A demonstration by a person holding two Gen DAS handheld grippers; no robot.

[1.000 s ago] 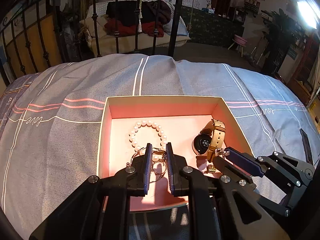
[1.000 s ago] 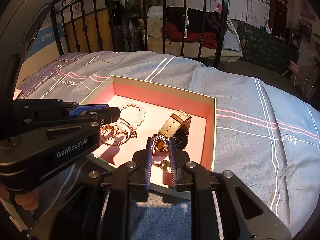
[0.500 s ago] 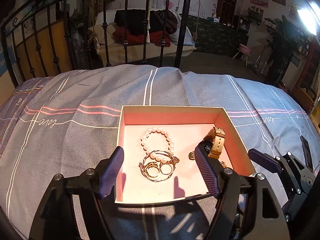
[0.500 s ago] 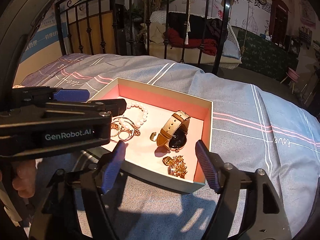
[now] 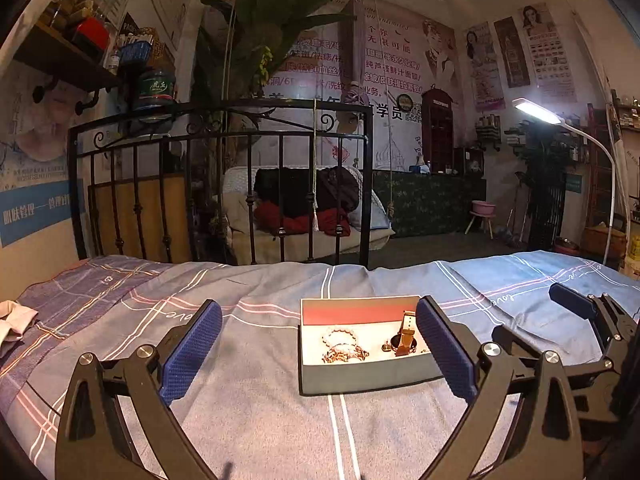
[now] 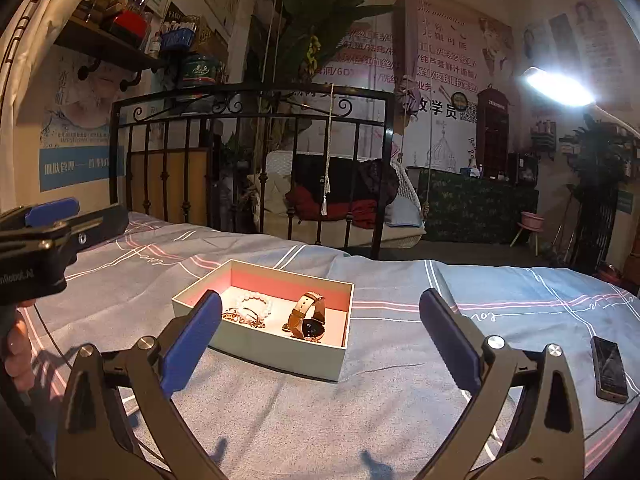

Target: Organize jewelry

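Observation:
An open box with a pink lining [image 5: 362, 376] [image 6: 280, 354] lies on the striped bedspread. Inside it are a pearl bracelet [image 5: 339, 332] [image 6: 256, 303], gold rings [image 5: 345, 354] [image 6: 242, 316], and a watch with a tan strap [image 5: 406, 338] [image 6: 306, 318]. My left gripper [image 5: 318, 348] is open wide and empty, held back from the box. My right gripper [image 6: 320, 340] is open wide and empty, also behind the box. The right gripper shows at the right edge of the left wrist view [image 5: 592, 320]; the left gripper shows at the left edge of the right wrist view [image 6: 48, 236].
A phone [image 6: 608, 368] lies on the bedspread [image 6: 400, 420] to the right. A black iron bed rail [image 5: 224, 184] stands behind the bed. A lit lamp [image 5: 536, 110] arches over the right side. A pale cloth [image 5: 12, 320] lies at the far left.
Both grippers opened from shut, let go of the jewelry in the box, and pulled back and up away from it. The box now sits farther off in both views.

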